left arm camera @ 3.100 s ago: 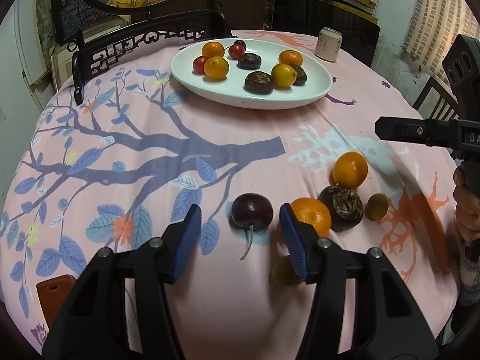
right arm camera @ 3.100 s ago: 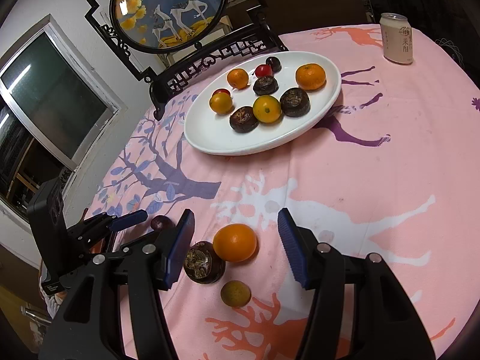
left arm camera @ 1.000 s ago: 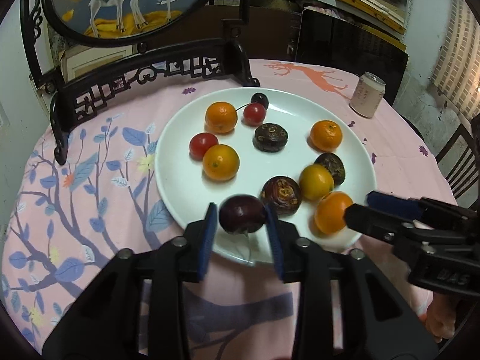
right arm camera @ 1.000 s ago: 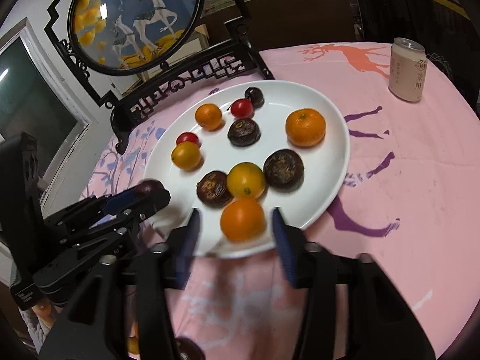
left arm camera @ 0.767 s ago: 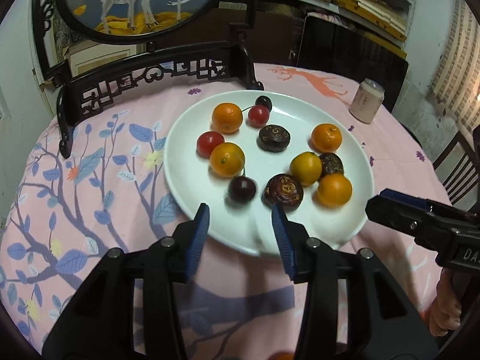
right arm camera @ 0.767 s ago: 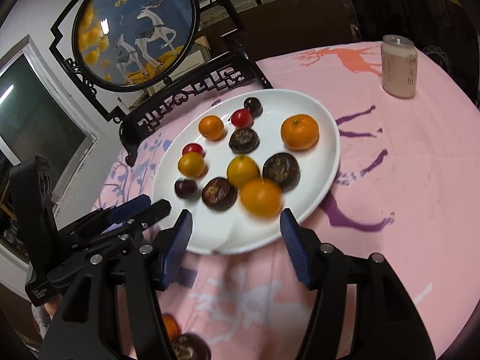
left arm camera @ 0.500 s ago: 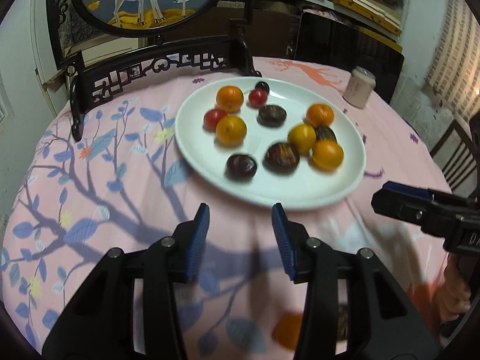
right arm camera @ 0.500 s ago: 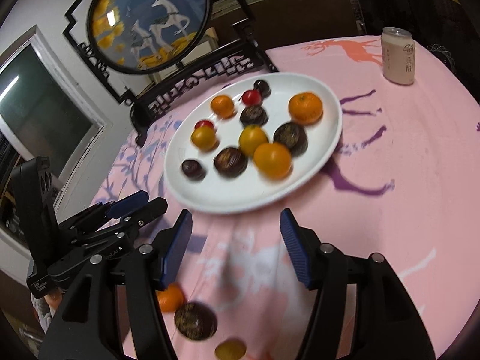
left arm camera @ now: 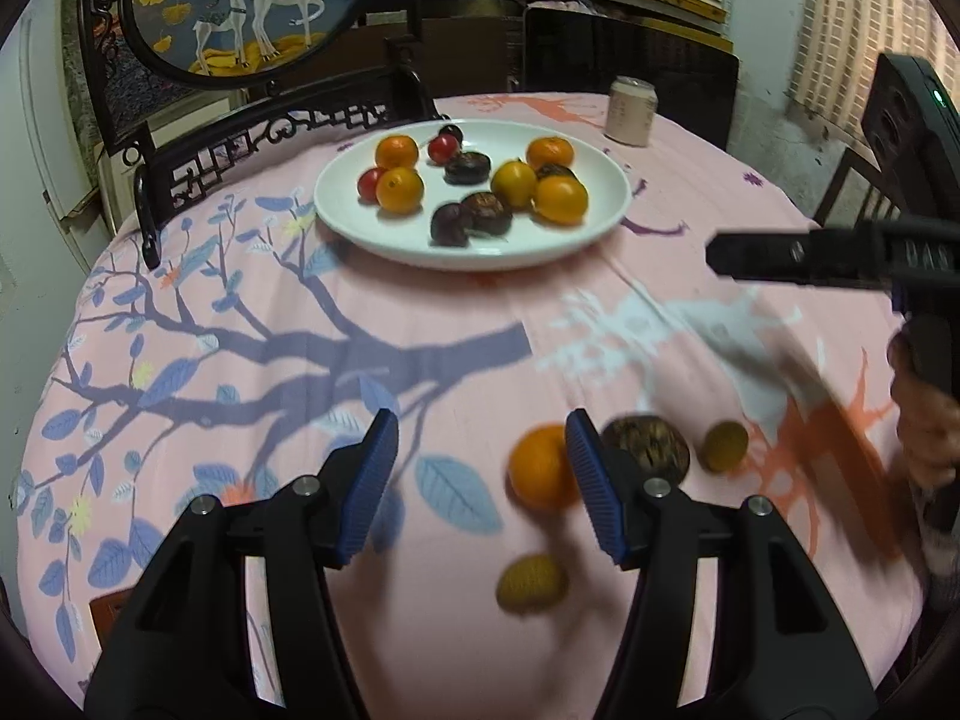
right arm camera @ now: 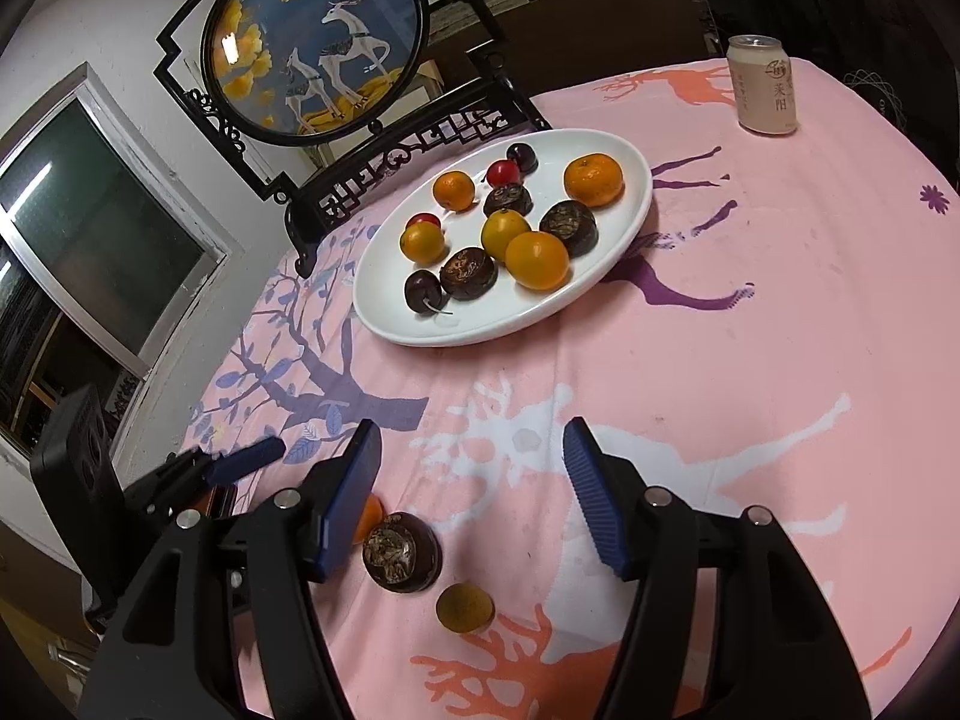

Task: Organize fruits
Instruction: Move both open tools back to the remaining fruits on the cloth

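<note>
A white plate [left arm camera: 600,222] [right arm camera: 630,228] at the far side of the table holds several oranges, dark fruits and red cherries. Loose on the pink cloth lie an orange [left arm camera: 540,474] [right arm camera: 369,516], a dark wrinkled fruit [left arm camera: 648,450] [right arm camera: 401,552] and two small yellow-green fruits [left arm camera: 725,447] [left arm camera: 531,582]; one shows in the right wrist view [right arm camera: 465,608]. My left gripper [left arm camera: 480,483] is open and empty, its right finger just beside the orange. My right gripper [right arm camera: 471,489] is open and empty above the cloth; the dark fruit lies by its left finger.
A pale drink can [left arm camera: 630,111] [right arm camera: 763,87] stands behind the plate. A dark carved stand with a round deer picture [left arm camera: 246,0] [right arm camera: 318,36] rises at the table's far edge. A brown phone-like object [left arm camera: 108,618] lies near the left front edge.
Both grippers let go of their fruit onto the plate, the left a dark cherry and the right an orange, then drew back open toward the loose fruits near the front.
</note>
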Action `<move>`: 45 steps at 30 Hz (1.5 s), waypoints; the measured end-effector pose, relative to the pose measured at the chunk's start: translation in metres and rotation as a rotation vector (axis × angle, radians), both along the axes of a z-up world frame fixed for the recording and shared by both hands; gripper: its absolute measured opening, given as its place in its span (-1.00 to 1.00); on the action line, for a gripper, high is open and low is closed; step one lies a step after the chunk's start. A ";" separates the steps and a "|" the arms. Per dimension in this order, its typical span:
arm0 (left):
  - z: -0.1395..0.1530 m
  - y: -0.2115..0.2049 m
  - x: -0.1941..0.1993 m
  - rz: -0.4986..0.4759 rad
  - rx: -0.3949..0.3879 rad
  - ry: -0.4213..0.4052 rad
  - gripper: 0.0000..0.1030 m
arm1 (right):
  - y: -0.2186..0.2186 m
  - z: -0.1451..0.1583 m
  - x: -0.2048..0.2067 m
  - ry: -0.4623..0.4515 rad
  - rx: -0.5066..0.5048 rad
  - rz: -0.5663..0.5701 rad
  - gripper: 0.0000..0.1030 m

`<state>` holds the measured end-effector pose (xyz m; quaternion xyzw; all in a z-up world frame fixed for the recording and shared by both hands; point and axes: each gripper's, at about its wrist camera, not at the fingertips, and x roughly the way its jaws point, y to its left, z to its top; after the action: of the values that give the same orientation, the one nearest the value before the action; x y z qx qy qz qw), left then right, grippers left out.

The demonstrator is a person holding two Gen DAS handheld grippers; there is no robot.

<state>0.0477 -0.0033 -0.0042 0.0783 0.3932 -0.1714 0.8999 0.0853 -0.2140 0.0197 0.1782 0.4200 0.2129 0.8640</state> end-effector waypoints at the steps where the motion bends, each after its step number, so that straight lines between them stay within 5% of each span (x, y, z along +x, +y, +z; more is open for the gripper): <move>1: -0.001 -0.001 -0.002 -0.007 0.003 0.004 0.16 | 0.001 0.000 0.000 0.001 -0.001 0.001 0.25; 8: -0.007 -0.008 -0.002 -0.032 0.027 0.014 0.33 | 0.001 -0.002 0.000 0.004 -0.009 0.003 0.25; 19: -0.017 -0.021 -0.006 -0.081 0.079 0.031 0.33 | 0.003 -0.004 0.000 0.004 -0.015 0.007 0.25; 27: -0.025 -0.026 -0.003 -0.103 0.076 0.069 -0.09 | 0.006 -0.004 -0.001 0.004 -0.025 0.017 0.25; 45: -0.029 -0.031 0.001 -0.081 0.104 0.049 -0.11 | 0.016 -0.010 -0.001 0.015 -0.056 0.039 0.25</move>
<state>0.0487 -0.0347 -0.0333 0.1367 0.4202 -0.1890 0.8769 0.0844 -0.1984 0.0097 0.1471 0.4358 0.2166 0.8611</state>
